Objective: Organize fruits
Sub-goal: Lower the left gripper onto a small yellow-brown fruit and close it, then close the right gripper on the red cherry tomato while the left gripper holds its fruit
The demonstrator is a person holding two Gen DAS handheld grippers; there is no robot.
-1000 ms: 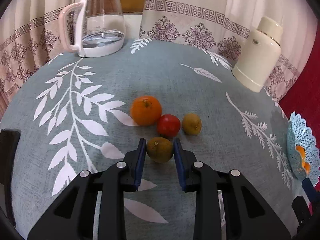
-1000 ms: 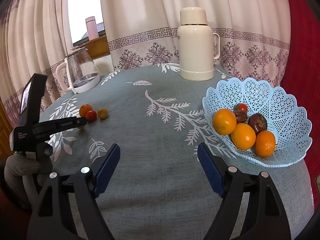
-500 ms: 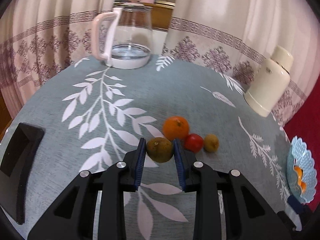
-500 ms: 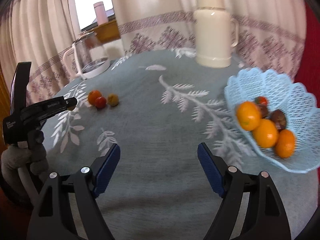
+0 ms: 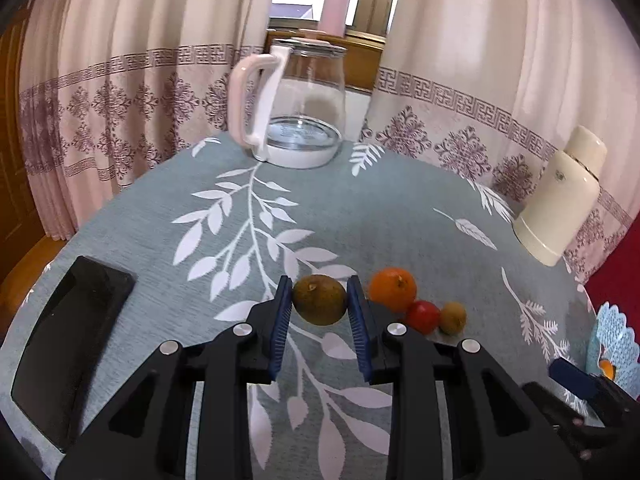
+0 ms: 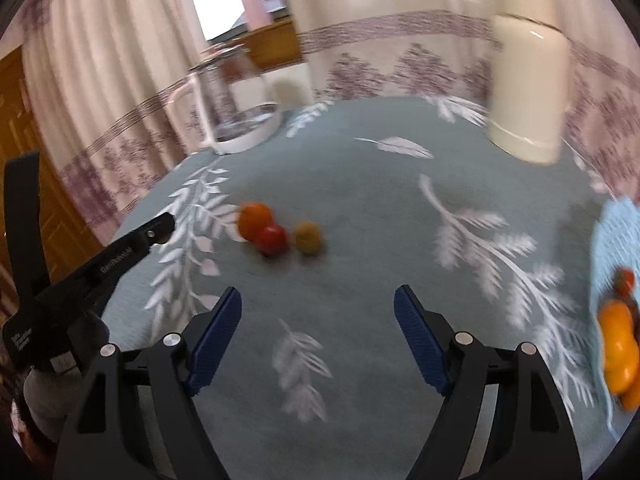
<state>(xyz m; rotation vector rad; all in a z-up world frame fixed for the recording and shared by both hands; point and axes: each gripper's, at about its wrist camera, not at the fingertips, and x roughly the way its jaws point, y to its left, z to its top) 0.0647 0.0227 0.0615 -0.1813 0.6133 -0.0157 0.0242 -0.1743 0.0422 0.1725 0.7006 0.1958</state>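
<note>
Gripping a brownish-green round fruit (image 5: 319,299) between its blue-padded tips, the left gripper (image 5: 320,300) holds it clear above the grey-green tablecloth with white leaf print (image 5: 360,220); both pads press on the fruit's sides. Far left in that view, a flat black rectangular object (image 5: 68,344) lies near the table's edge. Behind, toward the middle, a clear glass kettle with a pale pink handle (image 5: 296,108) stands before the cream curtains with a purple patterned band (image 5: 120,80), and a pink cylindrical bottle (image 5: 336,6) sits on the window ledge.

Just right of the held fruit, three fruits lie close together on the cloth: a round orange (image 5: 393,289), a small red tomato-like fruit (image 5: 423,317) touching it, and a small yellowish-brown fruit (image 5: 453,317) just beside that. Further right stands a cream-coloured thermos flask (image 5: 560,204). At the right edge a pale blue lattice plastic basket (image 5: 612,344) shows, with something orange inside.

In the blurred right wrist view, the right gripper (image 6: 318,316) hangs over bare cloth with its jaws wide apart and closing, nothing between them. The three loose fruits lie ahead of it to the left, and the basket, with orange fruits (image 6: 618,354) in it, is at the far right.
</note>
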